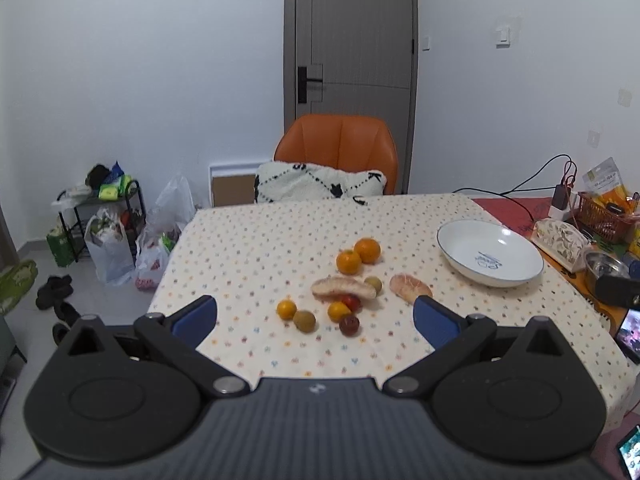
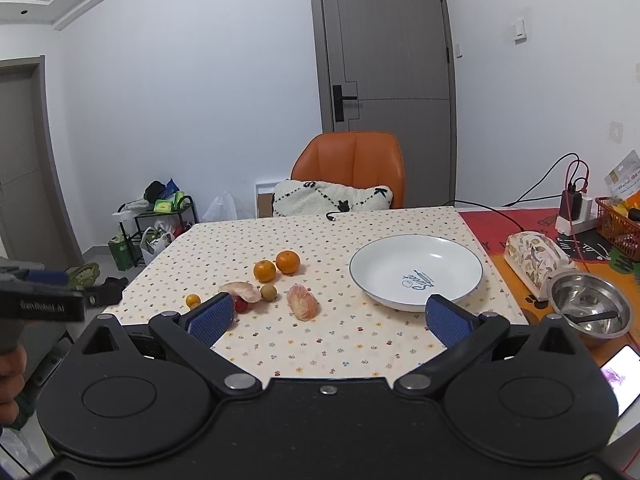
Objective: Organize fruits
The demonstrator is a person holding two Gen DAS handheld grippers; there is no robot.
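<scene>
Across my table: orange chair [image 1: 340, 140] with black-and-white cushion [image 1: 320, 184] on seat, grey door [image 1: 352, 40] behind. Off to my right: steel bowl [image 2: 588, 308] holding spoon, patterned tissue box [image 2: 534, 258], orange basket [image 2: 618, 228], charger with cables [image 2: 572, 200], lit phone [image 2: 620, 378]. Floor at left: black rack [image 1: 96, 204], plastic bags [image 1: 108, 248], dark shoes [image 1: 54, 290].

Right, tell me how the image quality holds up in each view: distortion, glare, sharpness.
Left wrist view: fisheye bends the door frame, corners vignette dark, fruit stays fairly sharp. Right wrist view: same curvature, soft even light, mild glare in the steel bowl, white plate clearly legible.
</scene>
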